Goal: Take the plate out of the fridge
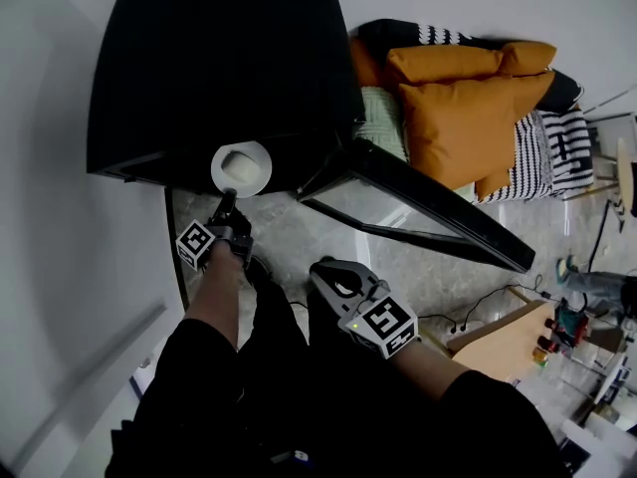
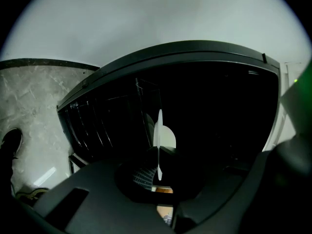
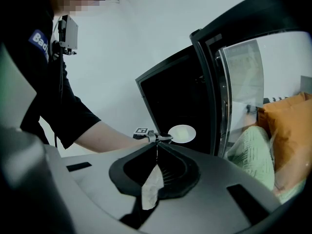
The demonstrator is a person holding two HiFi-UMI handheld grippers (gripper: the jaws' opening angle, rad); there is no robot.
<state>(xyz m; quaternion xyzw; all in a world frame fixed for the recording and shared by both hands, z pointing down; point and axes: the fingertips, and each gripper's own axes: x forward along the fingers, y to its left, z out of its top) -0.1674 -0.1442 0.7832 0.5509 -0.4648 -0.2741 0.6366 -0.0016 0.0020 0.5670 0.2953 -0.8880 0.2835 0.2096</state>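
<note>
The left gripper (image 1: 228,200) is pinching the near rim of a white plate (image 1: 241,167), with its jaws pressed tight on the thin edge. It is holding the plate roughly level at the mouth of a black fridge (image 1: 219,58). From these angles it is not clear whether the plate is wholly outside the cabinet. A pale lump (image 1: 239,164) is sitting in the middle of the plate. In the left gripper view the plate is showing edge-on between the jaws, a thin white line against the fridge's dark interior.

The right gripper (image 3: 157,147) is hanging lower and nearer the person, well apart from the plate. Its jaws are pressed together with nothing between them, and it is pointing toward the fridge.

The fridge's door (image 1: 418,202), which has a glass panel, is standing wide open to the person's right. A grey marbled floor (image 1: 328,237) is showing below the plate and the door. Beyond the door, orange cushions (image 1: 468,108) and a pale green cushion (image 1: 383,119) are lying piled on a black-and-white striped cover (image 1: 542,152). The person's bare left forearm (image 1: 214,297) is reaching out from a black sleeve toward the fridge.
</note>
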